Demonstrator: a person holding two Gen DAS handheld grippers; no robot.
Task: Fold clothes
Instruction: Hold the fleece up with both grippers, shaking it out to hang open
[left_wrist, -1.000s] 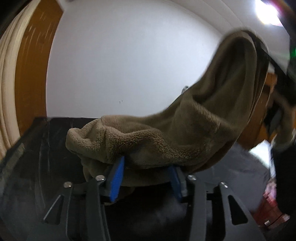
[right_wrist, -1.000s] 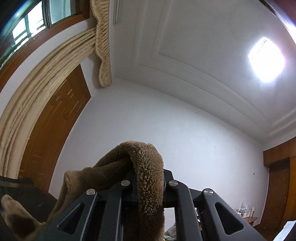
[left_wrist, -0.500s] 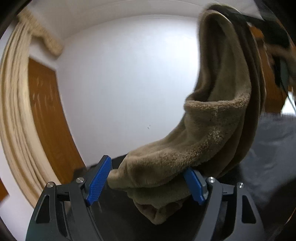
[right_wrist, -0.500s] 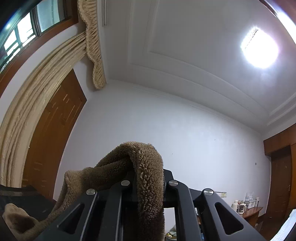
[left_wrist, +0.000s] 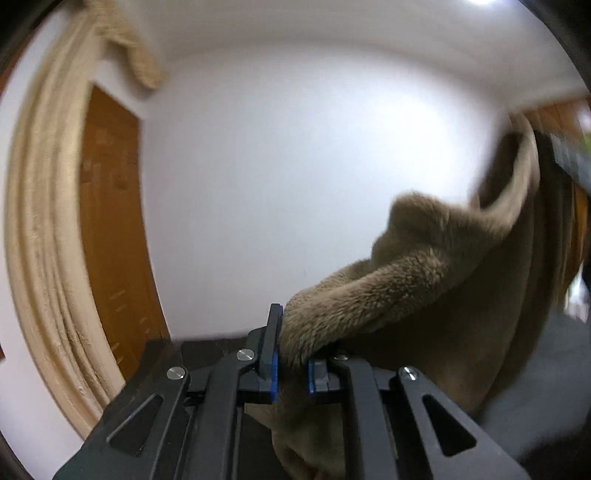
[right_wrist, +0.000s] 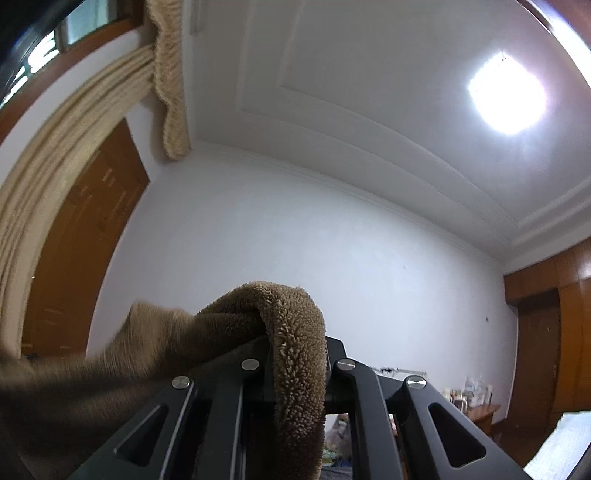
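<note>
Brown fleece garment, thick pile (left_wrist: 417, 280), held up off the dark surface (left_wrist: 207, 347), strung between both tongs. Left tongs (left_wrist: 291, 363), black with blue pads (left_wrist: 272, 373): jaws just closed, now clenched on a bunched edge of the fleece, pads pressing it from both sides. From that pinch, cloth rising rightward in a rounded fold, then climbing to the upper right of the left wrist view, where it meets a dark blurred shape at the frame edge; a loose tail hanging below the pads. Right tongs (right_wrist: 299, 373), black: clenched on the same garment (right_wrist: 295, 332), a narrow folded strip looped over the fingertips and dropping between the fingers. Rest of the fleece trailing off left and down in the right wrist view, blurred there. Right tongs tilted upward toward white wall and panelled ceiling. Background: beige pleated curtain (right_wrist: 66, 155), orange-brown wooden door (left_wrist: 110, 229), bright ceiling light (right_wrist: 508, 98), small wooden side table with bottles (right_wrist: 476, 406) far right
</note>
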